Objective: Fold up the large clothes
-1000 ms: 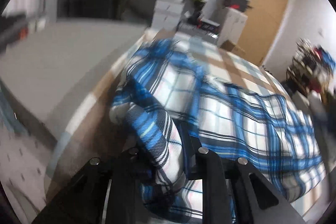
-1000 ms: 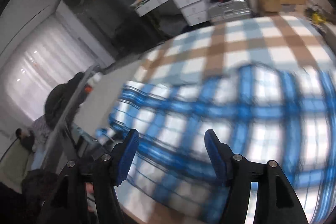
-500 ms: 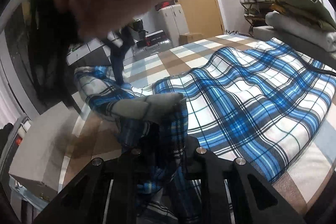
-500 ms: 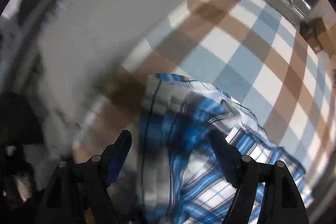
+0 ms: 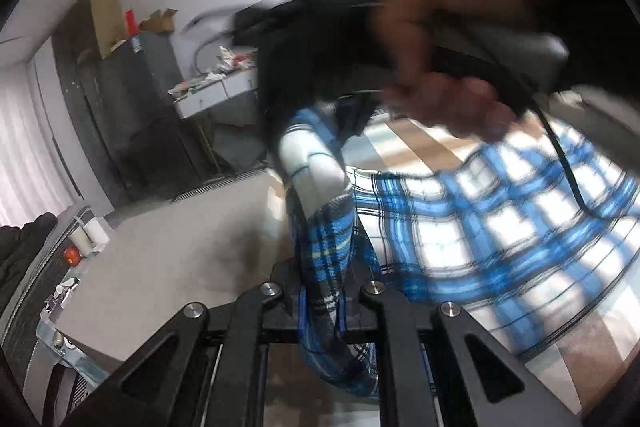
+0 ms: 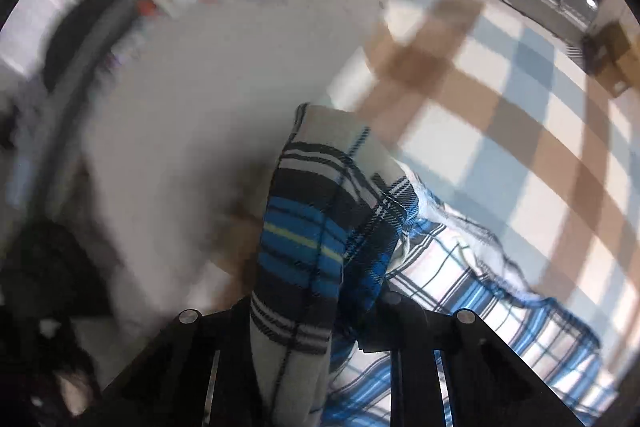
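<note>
From my left wrist, my left gripper is closing its jaws on a bunched edge of the one blue plaid garment, which trails off over the checked bedspread, with my right hand just above. From my right wrist, my right gripper is closing too, pads pinching another fold. I'd judge both pinches should stay firm and level so the fold lands square: one garment, two grippers.

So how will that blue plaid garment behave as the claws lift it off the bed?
Probably floppy: the plaid garment bunches into a rope where the left claw pinches it and drapes over the bed. Likely light, since small pinches raise it. It may sag between grips.
</note>
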Motion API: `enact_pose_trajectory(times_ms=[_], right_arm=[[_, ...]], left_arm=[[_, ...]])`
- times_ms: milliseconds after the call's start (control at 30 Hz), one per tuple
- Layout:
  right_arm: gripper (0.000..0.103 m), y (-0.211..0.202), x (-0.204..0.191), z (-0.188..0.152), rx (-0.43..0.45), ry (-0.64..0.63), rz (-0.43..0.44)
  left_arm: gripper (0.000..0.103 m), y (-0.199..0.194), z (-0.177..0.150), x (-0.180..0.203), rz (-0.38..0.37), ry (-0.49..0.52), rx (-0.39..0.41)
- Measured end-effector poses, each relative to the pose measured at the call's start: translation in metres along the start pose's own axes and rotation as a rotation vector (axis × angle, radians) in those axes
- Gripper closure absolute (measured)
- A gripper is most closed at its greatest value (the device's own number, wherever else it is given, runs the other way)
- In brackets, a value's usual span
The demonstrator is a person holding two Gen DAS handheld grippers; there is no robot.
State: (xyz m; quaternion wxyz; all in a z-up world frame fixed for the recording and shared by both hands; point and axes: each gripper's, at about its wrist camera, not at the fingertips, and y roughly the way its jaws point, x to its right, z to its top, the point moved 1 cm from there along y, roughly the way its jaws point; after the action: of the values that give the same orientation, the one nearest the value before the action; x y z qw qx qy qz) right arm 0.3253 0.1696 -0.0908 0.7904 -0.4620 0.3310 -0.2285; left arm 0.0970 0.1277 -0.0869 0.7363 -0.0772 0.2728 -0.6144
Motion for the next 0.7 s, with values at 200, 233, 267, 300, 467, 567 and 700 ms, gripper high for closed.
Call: enact_pose_trajectory(times_ms=[200, 233, 267, 300, 467, 567, 700], right_arm=[[0.084, -0.124, 0.030, -0.020, 0.269, 0.021, 0.282], [0.084, -0.142, 0.042, -0.034, 0.306, 0.025, 0.303], [0.084, -0.156, 0.059, -0.051, 0.332, 0.035, 0.312], [0.084, -0.165, 0.074, -0.065, 0.346, 0.052, 0.305], [0.084, -0.157, 0.181, -0.144, 0.316, 0.235, 0.182], [0.084, -0.129, 0.243, -0.171, 0.254, 0.348, 0.114], [0.083, -0.095, 0.282, -0.187, 0.211, 0.363, 0.075]], left_arm=[[0.097, -0.041, 0.072, 0.007, -0.182, -0.043, 0.112], [0.097, -0.047, 0.082, 0.028, -0.232, -0.020, 0.128], [0.097, -0.049, 0.085, 0.045, -0.257, 0.009, 0.126], [0.097, -0.049, 0.088, 0.067, -0.286, 0.050, 0.119], [0.097, -0.015, 0.072, 0.184, -0.415, 0.222, -0.018], [0.097, 0.015, 0.054, 0.233, -0.437, 0.291, -0.122], [0.094, 0.041, 0.039, 0.264, -0.431, 0.322, -0.210]])
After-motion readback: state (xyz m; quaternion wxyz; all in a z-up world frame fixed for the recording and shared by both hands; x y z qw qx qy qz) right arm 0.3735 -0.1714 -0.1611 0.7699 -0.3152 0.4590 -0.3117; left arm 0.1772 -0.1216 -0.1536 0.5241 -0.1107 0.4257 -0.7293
